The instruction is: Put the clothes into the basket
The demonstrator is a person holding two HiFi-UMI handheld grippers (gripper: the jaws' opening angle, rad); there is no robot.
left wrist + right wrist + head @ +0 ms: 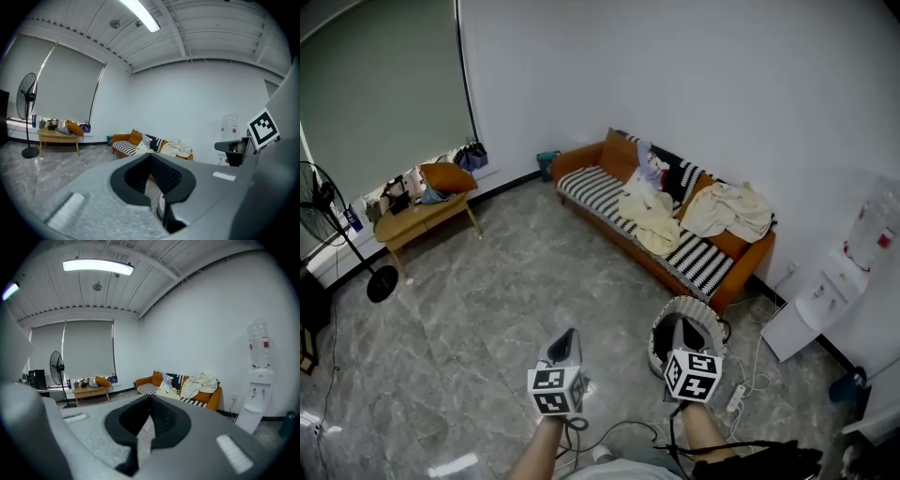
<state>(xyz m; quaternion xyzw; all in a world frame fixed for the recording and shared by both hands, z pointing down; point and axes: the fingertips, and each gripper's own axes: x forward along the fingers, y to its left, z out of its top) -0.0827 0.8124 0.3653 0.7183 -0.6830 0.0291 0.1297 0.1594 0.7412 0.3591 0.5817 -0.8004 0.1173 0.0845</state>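
The clothes (649, 214) lie on the orange sofa (577, 159) by the far wall, well apart from both grippers, while the basket (660, 330) stands on the floor just beside the right gripper (684, 328). They are crumpled cream and pale pieces, with a few coloured ones. The left gripper (568, 336) and the right one have their jaws closed together, holding nothing.

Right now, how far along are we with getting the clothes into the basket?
Done: nothing yet. The clothes all lie in heaps on the sofa, and no garment shows in the basket on the floor. In hand: nothing; the left gripper and right gripper have their jaws together and empty. Left: the whole job, which means going to the sofa and carrying each garment to the basket.
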